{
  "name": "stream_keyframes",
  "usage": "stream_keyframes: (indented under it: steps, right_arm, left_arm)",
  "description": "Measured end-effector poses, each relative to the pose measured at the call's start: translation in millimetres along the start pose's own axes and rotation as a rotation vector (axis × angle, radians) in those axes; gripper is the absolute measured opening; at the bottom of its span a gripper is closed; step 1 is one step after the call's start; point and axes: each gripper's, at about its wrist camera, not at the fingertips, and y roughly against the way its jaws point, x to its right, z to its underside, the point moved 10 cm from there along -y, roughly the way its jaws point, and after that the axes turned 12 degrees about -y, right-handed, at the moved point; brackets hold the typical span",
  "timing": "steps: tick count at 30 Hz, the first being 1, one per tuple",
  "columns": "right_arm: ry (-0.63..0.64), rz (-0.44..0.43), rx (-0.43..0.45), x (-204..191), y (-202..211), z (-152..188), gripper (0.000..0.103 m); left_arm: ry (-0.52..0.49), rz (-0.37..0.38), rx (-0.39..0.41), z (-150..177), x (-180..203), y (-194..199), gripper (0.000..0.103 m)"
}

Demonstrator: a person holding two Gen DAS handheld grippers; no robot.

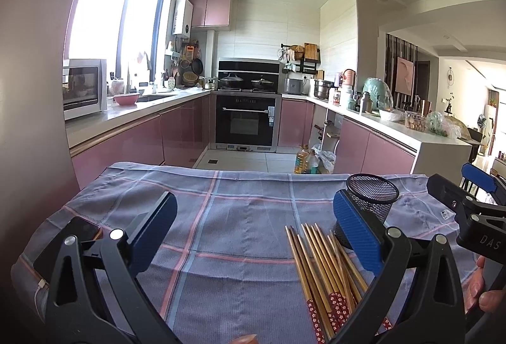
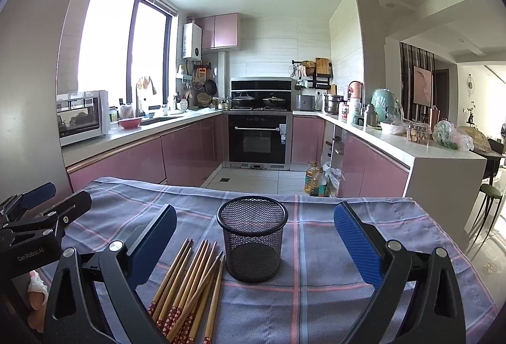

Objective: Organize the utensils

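Several bamboo chopsticks [image 1: 322,274] with red patterned ends lie in a loose pile on the blue plaid tablecloth [image 1: 221,217]. They also show in the right wrist view [image 2: 189,287]. A black mesh cup [image 2: 252,238] stands upright and empty just right of them; it also shows in the left wrist view [image 1: 373,198]. My left gripper [image 1: 254,233] is open and empty, above the cloth left of the pile. My right gripper [image 2: 254,236] is open and empty, with the cup between its fingers' line of sight. Each gripper shows at the other view's edge.
A dark phone [image 1: 68,241] lies on the cloth at the left edge. Beyond the table's far edge is the kitchen floor with oil bottles [image 2: 314,179], pink cabinets and an oven [image 2: 257,138]. A white counter [image 2: 442,154] stands at the right.
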Motion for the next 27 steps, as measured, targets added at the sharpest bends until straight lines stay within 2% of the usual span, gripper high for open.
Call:
stream_keyframes:
  steps: [27]
  right_arm:
    - [-0.003,0.006,-0.002,3.6,2.9,-1.5,0.096]
  left_arm:
    - [-0.031,-0.003,0.004,-4.6,6.6,0.3,0.097]
